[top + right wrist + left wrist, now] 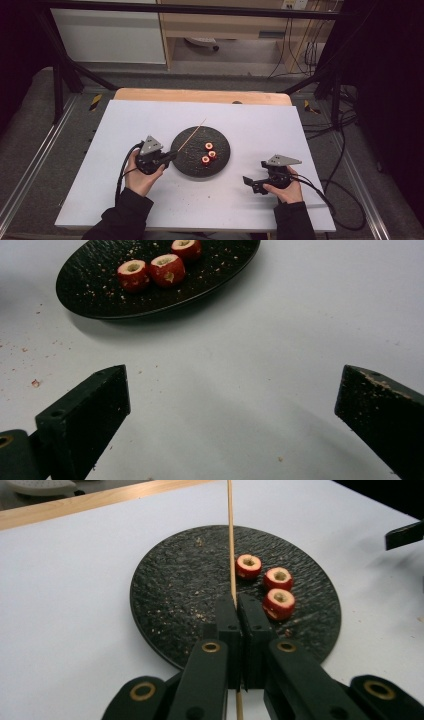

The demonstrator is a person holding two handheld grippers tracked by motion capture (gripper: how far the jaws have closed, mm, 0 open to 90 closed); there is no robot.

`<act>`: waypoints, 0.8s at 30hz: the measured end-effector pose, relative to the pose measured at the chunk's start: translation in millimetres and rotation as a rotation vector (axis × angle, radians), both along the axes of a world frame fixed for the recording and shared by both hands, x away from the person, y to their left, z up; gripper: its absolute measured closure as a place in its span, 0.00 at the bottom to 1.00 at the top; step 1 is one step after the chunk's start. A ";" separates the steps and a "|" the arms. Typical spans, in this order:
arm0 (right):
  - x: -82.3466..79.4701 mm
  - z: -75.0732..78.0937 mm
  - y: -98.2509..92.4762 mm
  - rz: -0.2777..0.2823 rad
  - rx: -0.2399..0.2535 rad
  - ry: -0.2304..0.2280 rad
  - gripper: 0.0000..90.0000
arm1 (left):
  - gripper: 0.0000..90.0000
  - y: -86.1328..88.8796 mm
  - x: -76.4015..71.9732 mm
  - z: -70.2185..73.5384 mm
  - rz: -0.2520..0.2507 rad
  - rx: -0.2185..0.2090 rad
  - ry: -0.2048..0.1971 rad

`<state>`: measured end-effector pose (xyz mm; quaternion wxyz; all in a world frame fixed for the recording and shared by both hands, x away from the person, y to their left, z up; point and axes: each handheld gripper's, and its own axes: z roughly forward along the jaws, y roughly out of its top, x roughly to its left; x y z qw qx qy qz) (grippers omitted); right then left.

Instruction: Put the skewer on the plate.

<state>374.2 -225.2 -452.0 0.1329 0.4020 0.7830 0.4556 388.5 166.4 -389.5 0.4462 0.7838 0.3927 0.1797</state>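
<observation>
Claws [172, 156] over white table [250, 125], crumb-strewn.

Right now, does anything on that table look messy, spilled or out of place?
Yes. Small reddish-brown crumbs are scattered over the black plate and the white table beside it, likely bits from the three cored red fruit pieces. The right gripper, open and empty, has crumbs stuck on one pad. Nothing looks broken or tipped.

One camera looks down from high up on the counter [150, 200]. Two ride close and low, both seeing the black plate [170, 590].
</observation>
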 end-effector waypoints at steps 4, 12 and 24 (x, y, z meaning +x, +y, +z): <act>-0.5 0.3 -1.9 -0.004 0.001 -0.001 0.02 | 0.98 -9.6 10.3 -2.3 0.009 0.009 0.015; -1.9 -0.7 -5.2 -0.013 0.002 0.003 0.02 | 0.98 -26.4 28.4 -13.0 0.039 0.063 0.042; -2.5 -0.2 -6.7 -0.004 0.003 0.001 0.02 | 0.98 -47.6 37.8 -34.3 0.071 0.127 0.067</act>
